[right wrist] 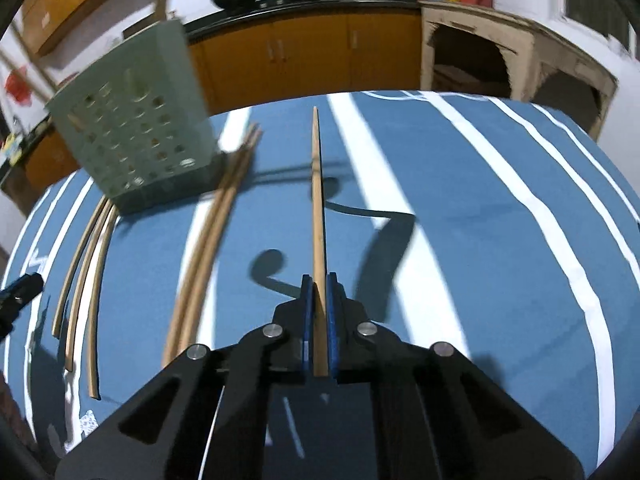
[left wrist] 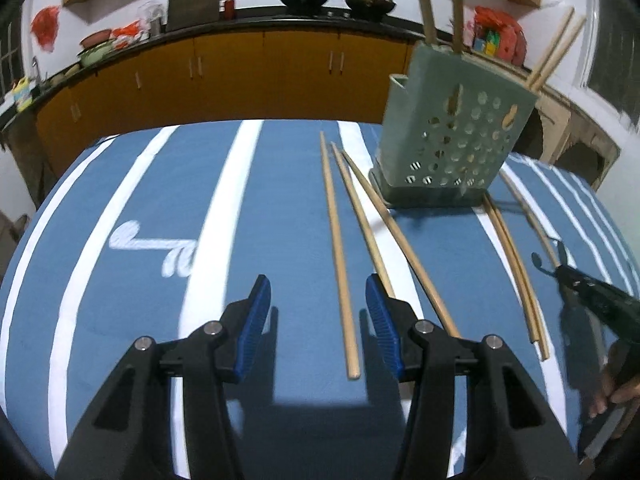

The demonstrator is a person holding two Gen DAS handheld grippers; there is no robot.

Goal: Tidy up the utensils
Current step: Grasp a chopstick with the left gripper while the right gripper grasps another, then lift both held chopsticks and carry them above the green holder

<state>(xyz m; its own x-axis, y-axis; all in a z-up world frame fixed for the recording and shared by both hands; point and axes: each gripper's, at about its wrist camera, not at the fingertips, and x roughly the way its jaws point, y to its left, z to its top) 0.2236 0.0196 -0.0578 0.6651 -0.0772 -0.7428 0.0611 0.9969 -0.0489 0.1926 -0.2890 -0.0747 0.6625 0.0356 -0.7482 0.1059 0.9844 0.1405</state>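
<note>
One chopstick (right wrist: 319,216) sits clamped in the closed right hand-held gripper (right wrist: 319,300), long axis pointing up-frame, holder (right wrist: 134,128) at upper left; the left hand-held gripper (left wrist: 318,304) gapes empty over the bench (left wrist: 256,200).

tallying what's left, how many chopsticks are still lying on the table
5: three lie fanned out left of the holder, two lie side by side at its right. One more is in the right gripper; others already stand in the holder.

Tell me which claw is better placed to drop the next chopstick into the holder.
Right. The right claw is shut on a chopstick, pointed forward beside the green holder. The left claw is open and holds nothing.
</note>
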